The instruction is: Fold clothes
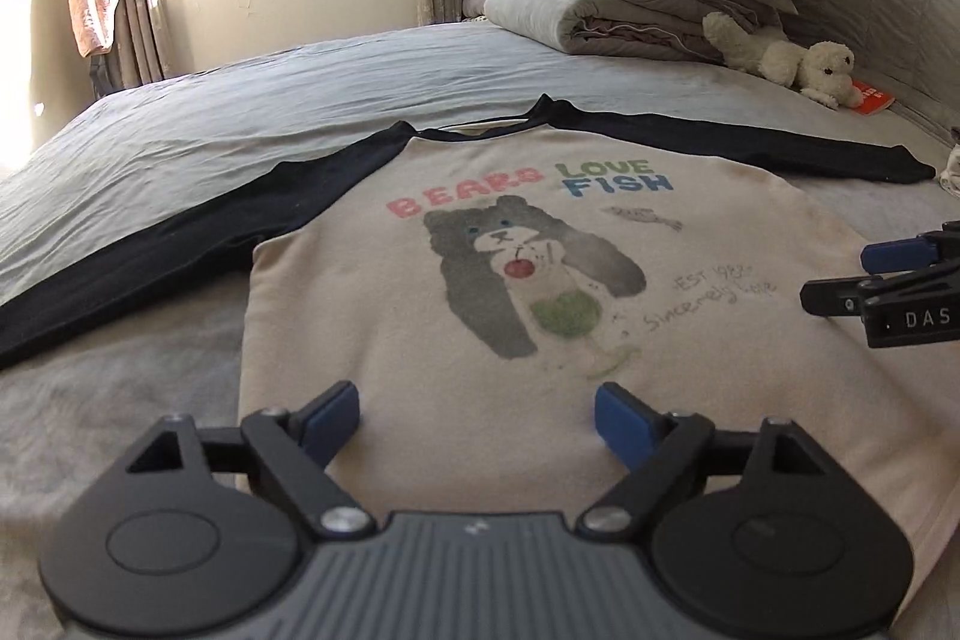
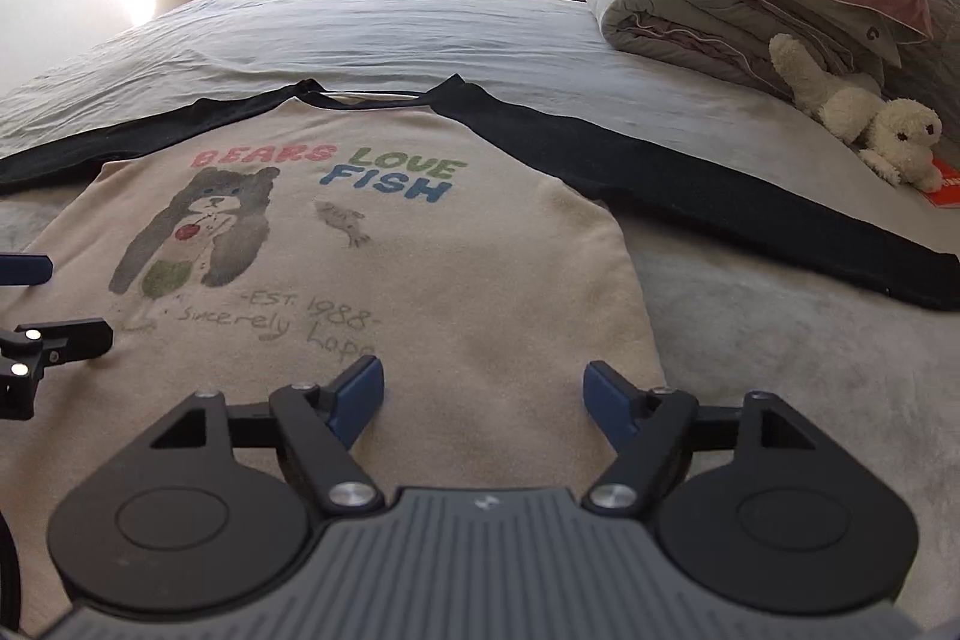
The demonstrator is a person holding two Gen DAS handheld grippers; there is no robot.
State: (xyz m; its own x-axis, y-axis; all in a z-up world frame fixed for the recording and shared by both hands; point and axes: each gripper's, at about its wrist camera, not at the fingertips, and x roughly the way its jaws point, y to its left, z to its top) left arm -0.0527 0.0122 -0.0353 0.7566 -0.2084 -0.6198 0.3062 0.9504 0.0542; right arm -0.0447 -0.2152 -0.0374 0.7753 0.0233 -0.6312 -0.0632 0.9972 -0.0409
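Both left gripper [image 1: 477, 415] and right gripper [image 2: 483, 394] gape empty over the cream, black-sleeved bear-print sweatshirt [image 2: 372, 292]; risk: pinching grey bedsheet [image 1: 210, 124] at 6 o'clock hem.

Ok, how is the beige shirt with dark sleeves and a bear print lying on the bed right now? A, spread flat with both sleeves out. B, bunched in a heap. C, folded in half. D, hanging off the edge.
A: the beige bear-print shirt lies flat on the grey bed, print up, both dark sleeves extended sideways.
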